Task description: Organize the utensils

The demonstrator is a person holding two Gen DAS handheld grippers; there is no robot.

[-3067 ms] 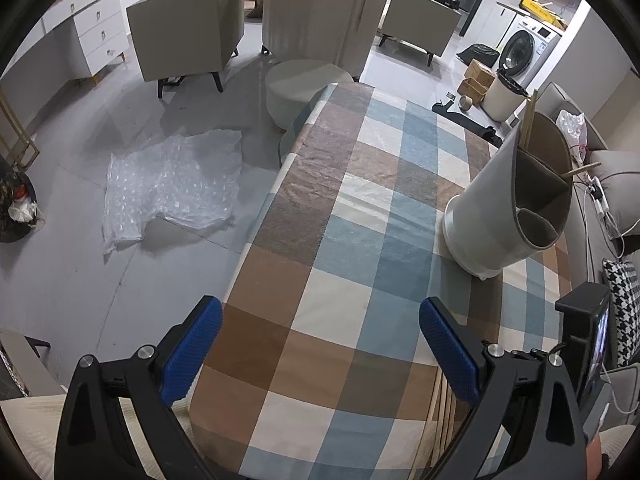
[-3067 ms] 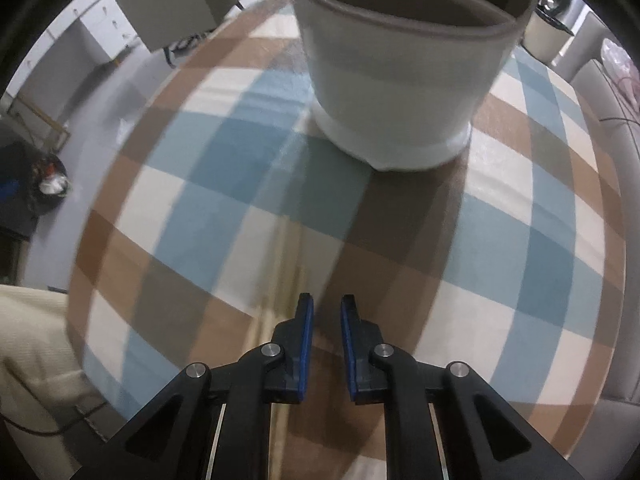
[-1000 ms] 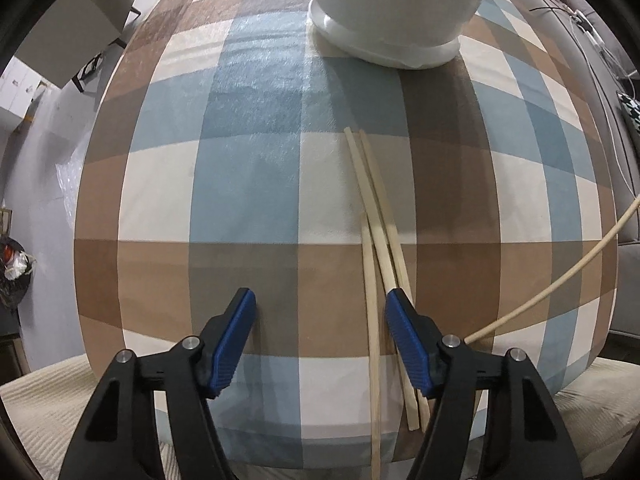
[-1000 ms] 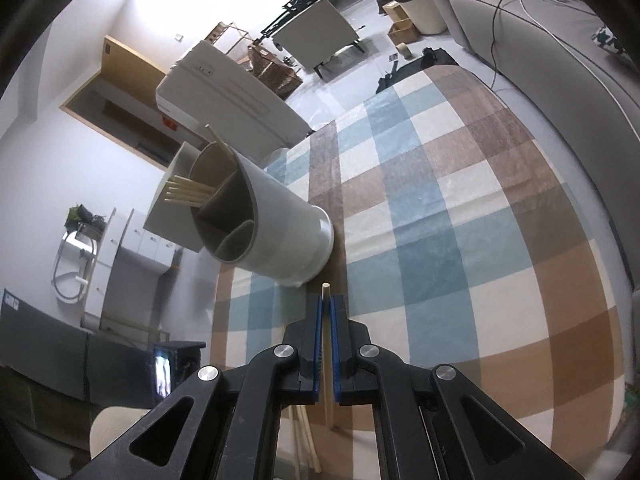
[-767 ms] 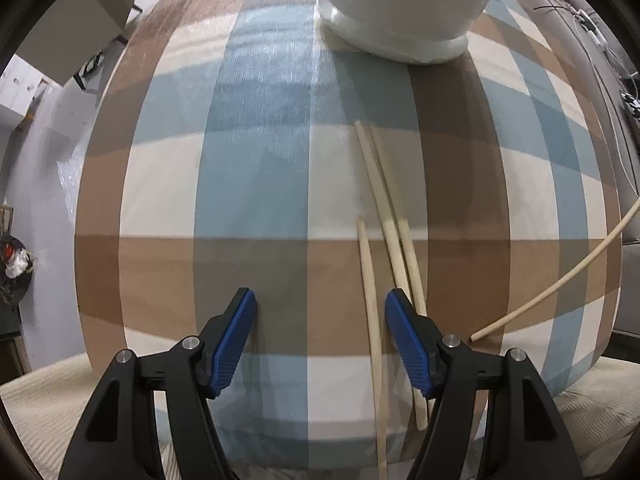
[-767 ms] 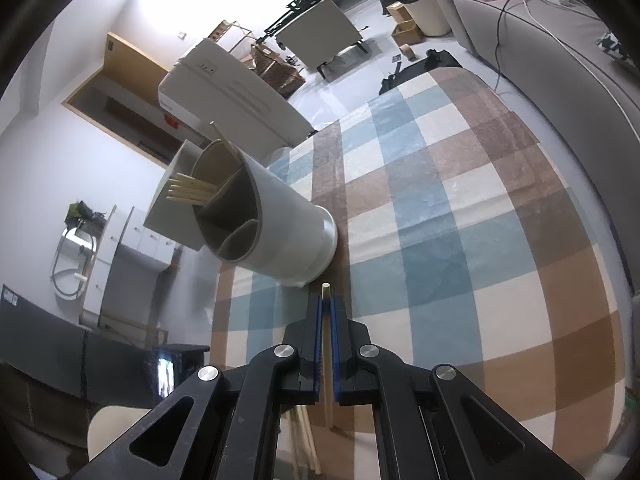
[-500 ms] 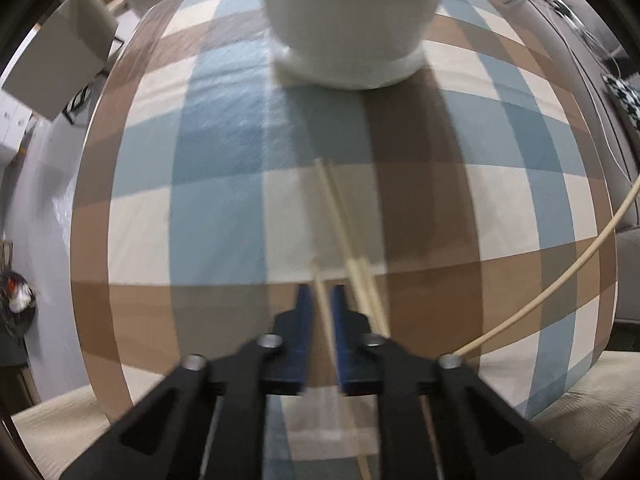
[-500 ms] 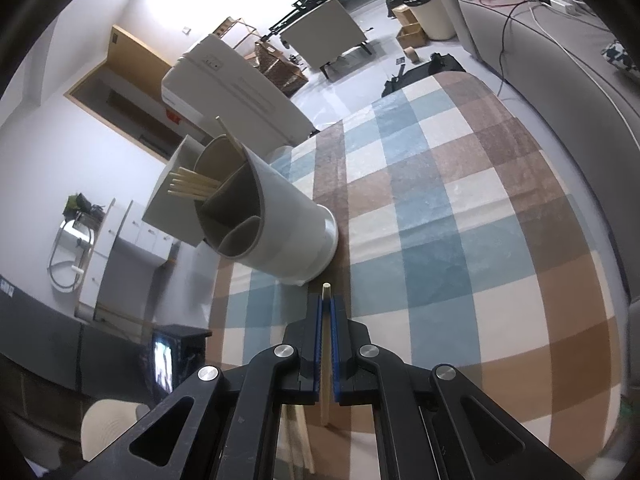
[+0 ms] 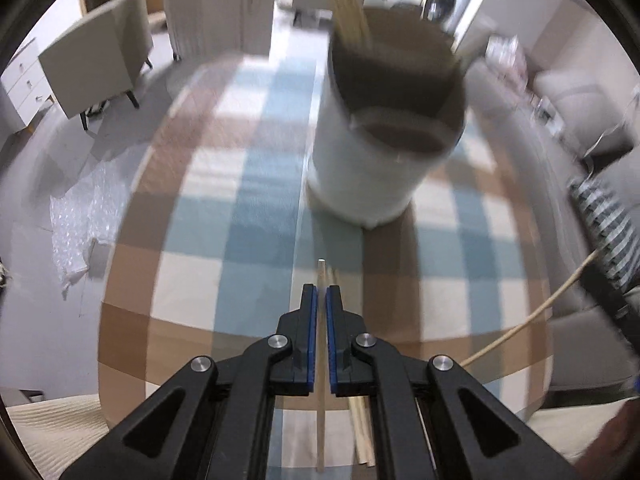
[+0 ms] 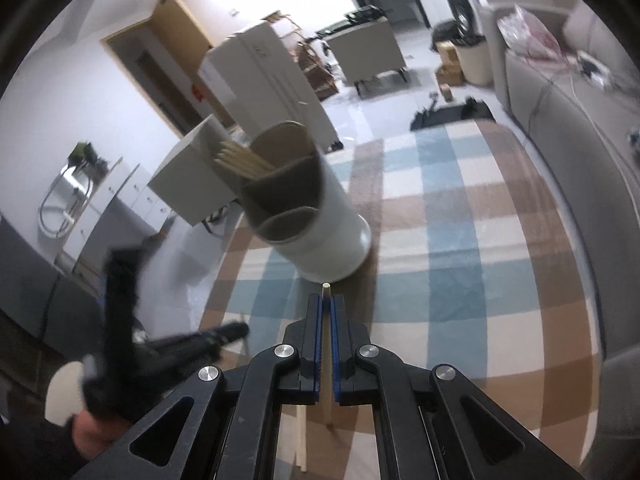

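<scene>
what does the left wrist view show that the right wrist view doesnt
Only the left wrist view shows the left gripper shut on a chopstick, loose chopsticks lying on the cloth beside it, and bubble wrap on the floor.

Only the right wrist view shows the right gripper shut on its own chopstick, and a doorway.

Both show the white holder with chopsticks already inside, standing on the checked tablecloth.

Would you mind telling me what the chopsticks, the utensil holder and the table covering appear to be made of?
The chopstick in the left tongs looks like pale bamboo or wood: matte, straw-coloured, square-cut tip. The utensil holder seems matte plastic or glazed ceramic: smooth white outside, dull brown dividers; hard to say which. The tablecloth looks like thin printed fabric or vinyl, checked blue, brown and cream, slightly creased.
</scene>
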